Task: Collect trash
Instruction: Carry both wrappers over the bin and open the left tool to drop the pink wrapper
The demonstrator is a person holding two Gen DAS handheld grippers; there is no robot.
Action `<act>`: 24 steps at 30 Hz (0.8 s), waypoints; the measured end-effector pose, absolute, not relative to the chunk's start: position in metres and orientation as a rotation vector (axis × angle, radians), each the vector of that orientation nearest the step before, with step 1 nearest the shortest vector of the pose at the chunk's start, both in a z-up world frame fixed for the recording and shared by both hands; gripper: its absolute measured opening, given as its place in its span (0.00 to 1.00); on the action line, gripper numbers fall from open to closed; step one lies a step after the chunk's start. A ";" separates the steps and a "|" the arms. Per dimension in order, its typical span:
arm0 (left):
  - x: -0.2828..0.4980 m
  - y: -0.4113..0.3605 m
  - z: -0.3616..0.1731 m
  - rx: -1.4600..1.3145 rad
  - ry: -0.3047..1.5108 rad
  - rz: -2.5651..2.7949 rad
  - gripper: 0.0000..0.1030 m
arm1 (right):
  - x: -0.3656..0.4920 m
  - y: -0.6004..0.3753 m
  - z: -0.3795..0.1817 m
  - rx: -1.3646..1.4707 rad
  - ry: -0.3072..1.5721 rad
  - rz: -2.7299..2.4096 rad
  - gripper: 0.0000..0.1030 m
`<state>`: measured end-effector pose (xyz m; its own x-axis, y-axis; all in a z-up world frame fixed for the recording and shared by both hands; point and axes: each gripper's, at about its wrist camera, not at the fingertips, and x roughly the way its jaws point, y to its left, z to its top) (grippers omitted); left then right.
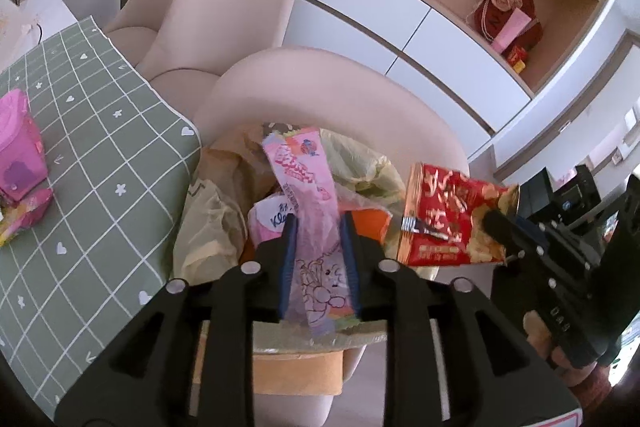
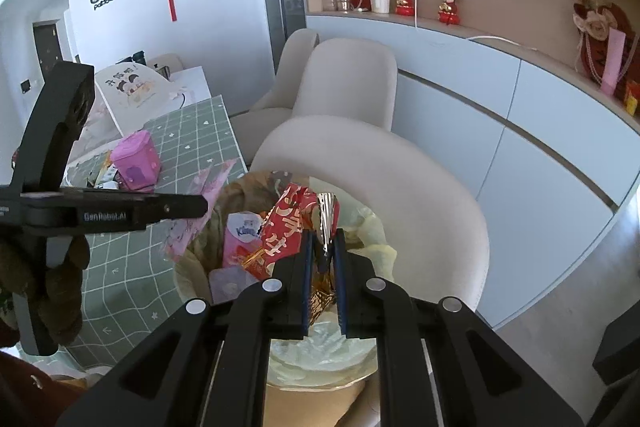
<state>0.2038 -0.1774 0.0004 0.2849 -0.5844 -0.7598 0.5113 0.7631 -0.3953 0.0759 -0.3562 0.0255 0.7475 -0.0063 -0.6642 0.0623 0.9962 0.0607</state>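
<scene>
Left fingers (image 1: 320, 223) parted around pink wrapper (image 1: 308, 187), right fingers (image 2: 323, 239) pinching red packet (image 2: 286, 227), beside checked tablecloth (image 1: 100, 147).

The left gripper (image 1: 318, 227) tilts downward, its jaws slightly parted with a wrapper (image 1: 308, 211) between them. The right gripper (image 2: 323, 243) tilts down too, jaws pinched on a red bag (image 2: 286, 227).

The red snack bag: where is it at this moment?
The red snack bag is pinched in the right claw, hanging over the open trash bin beside the green-clothed table; in the left wrist view it shows right of centre.
</scene>
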 end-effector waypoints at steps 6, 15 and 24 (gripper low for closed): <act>0.209 -0.164 0.008 -0.127 1.041 -0.721 0.32 | 0.081 -0.360 0.022 0.100 0.722 -0.021 0.11; 0.202 -0.113 0.016 -0.144 0.998 -0.598 0.35 | 0.109 -0.337 0.012 0.099 0.748 0.071 0.11; 0.191 -0.052 0.000 -0.156 1.007 -0.461 0.35 | 0.125 -0.311 -0.003 0.077 0.796 0.119 0.11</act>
